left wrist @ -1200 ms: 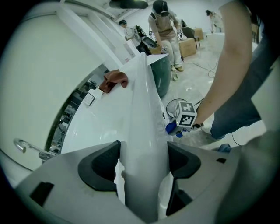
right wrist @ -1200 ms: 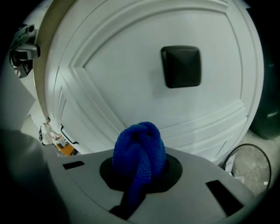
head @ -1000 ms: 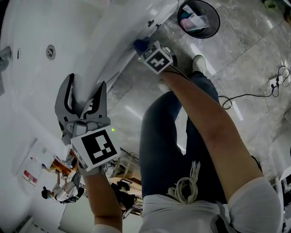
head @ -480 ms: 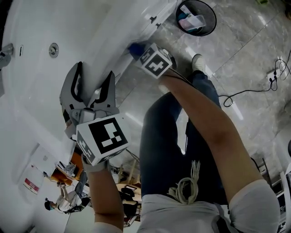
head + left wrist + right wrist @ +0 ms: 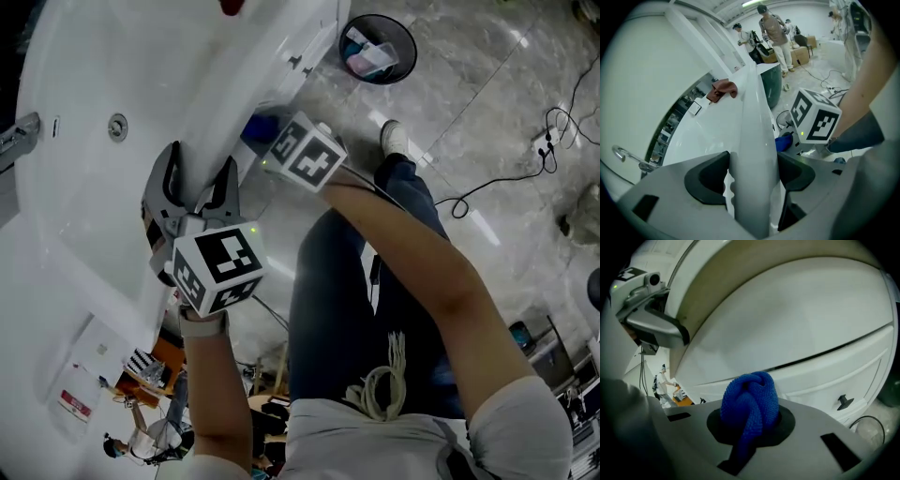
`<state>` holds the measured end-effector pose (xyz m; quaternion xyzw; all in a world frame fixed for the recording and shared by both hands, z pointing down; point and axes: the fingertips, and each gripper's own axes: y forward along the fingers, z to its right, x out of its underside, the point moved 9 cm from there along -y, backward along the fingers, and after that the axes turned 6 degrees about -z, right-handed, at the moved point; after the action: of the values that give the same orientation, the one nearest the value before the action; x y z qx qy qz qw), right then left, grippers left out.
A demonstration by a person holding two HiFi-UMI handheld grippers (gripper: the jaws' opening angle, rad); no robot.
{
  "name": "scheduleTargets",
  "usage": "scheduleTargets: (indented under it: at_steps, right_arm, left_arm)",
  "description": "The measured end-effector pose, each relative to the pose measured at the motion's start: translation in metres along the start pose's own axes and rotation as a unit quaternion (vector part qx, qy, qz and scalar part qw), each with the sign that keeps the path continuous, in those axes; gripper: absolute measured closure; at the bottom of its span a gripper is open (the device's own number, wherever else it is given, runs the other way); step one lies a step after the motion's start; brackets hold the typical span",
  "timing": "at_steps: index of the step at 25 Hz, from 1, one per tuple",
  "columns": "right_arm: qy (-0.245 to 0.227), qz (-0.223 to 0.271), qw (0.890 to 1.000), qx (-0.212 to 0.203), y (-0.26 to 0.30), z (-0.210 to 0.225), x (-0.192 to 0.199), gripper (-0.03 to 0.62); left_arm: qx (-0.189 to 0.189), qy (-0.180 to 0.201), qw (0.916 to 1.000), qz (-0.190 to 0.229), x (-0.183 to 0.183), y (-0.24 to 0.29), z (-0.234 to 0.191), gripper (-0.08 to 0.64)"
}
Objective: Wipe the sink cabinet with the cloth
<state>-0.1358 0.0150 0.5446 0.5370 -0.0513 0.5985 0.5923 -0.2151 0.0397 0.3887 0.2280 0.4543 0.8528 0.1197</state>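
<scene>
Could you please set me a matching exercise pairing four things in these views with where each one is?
Things:
1. blue cloth
2. left gripper
3. waste bin
4. reddish-brown cloth

Places:
A. on the floor
B. on the white counter
C. in the jaws of the right gripper
D. jaws clamped on the sink rim

Pairs: 1-C; 2-D; 3-A; 4-B.
</scene>
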Motion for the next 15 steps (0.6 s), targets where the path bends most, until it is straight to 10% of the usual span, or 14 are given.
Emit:
scheduleTargets:
  at_steps: [15]
  right_arm:
    - [0.033, 0.054, 0.998, 0.001, -0.058, 0.057, -0.028, 0.558]
  left_arm:
    - [0.010, -0.006, 0.9999, -0.002, -0.001, -0.001, 0.000, 0.252]
